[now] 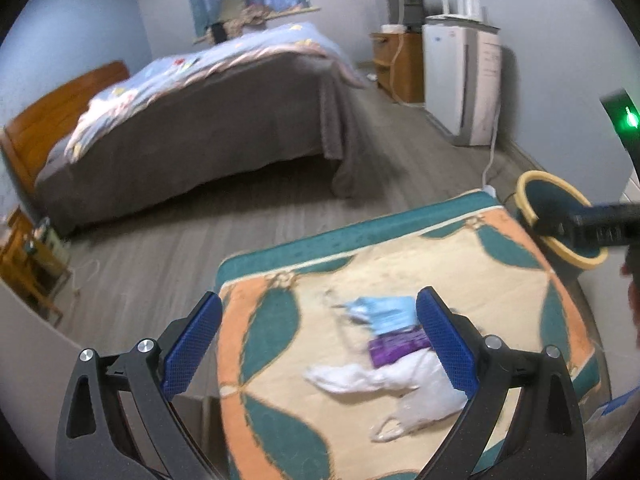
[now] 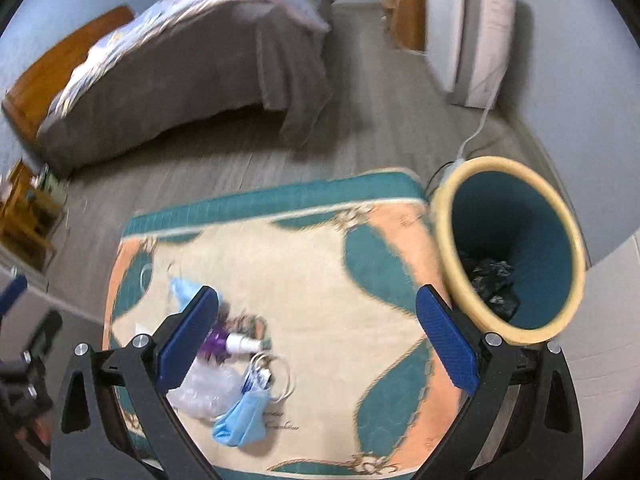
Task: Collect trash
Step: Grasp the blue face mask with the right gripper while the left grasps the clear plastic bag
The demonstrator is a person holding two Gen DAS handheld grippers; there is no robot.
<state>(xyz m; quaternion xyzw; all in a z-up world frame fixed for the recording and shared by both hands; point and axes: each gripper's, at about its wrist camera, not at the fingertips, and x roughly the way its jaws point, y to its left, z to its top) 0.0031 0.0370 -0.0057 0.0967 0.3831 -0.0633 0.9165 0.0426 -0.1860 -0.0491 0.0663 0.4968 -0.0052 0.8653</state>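
Note:
Trash lies in a heap on a patterned teal, orange and cream rug [image 1: 500,264] [image 2: 320,280]: a blue face mask [image 2: 244,416], clear crumpled plastic [image 2: 204,392], a purple wrapper [image 1: 396,346] [image 2: 216,346], a white plastic bag [image 1: 400,384] and another blue mask [image 1: 384,312]. A teal bin with a yellow rim [image 2: 508,248] [image 1: 560,216] stands at the rug's right edge, dark trash at its bottom. My left gripper [image 1: 320,344] is open above the heap, empty. My right gripper [image 2: 318,344] is open and empty, the heap by its left finger.
A bed [image 1: 192,120] with a grey cover fills the far left. A white appliance [image 1: 464,80] and a wooden cabinet [image 1: 396,64] stand on the right wall. A white cord [image 2: 480,120] runs toward the bin. A small wooden stand [image 1: 28,264] is far left.

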